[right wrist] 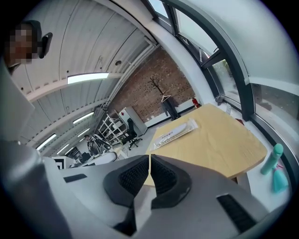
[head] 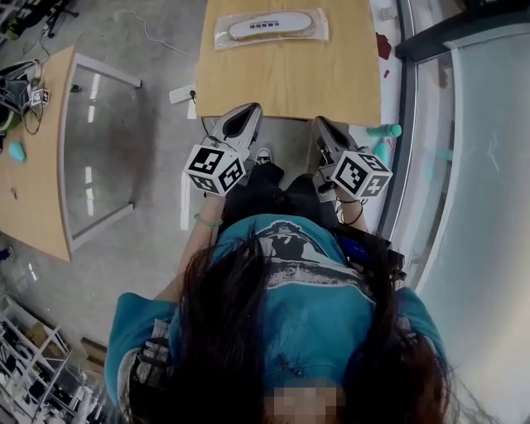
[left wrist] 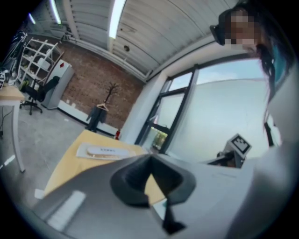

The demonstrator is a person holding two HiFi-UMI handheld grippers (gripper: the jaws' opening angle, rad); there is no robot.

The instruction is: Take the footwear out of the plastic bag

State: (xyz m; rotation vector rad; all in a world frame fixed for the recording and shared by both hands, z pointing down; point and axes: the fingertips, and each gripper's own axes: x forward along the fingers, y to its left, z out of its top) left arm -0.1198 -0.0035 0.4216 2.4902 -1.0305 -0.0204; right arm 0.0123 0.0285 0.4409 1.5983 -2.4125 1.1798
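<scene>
A flat, clear plastic bag (head: 222, 35) holding a pale, long footwear (head: 272, 26) lies on the smooth wooden tabletop (head: 290, 83). The left tool (head: 247, 116) and right tool (head: 321, 128) are both clenched and empty.

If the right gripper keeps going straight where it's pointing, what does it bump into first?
Probably the wooden table. The right gripper, shut and empty, aims at the near part of the tabletop, well short of the plastic bag lying farther back. Depth is hard to judge, though.
</scene>
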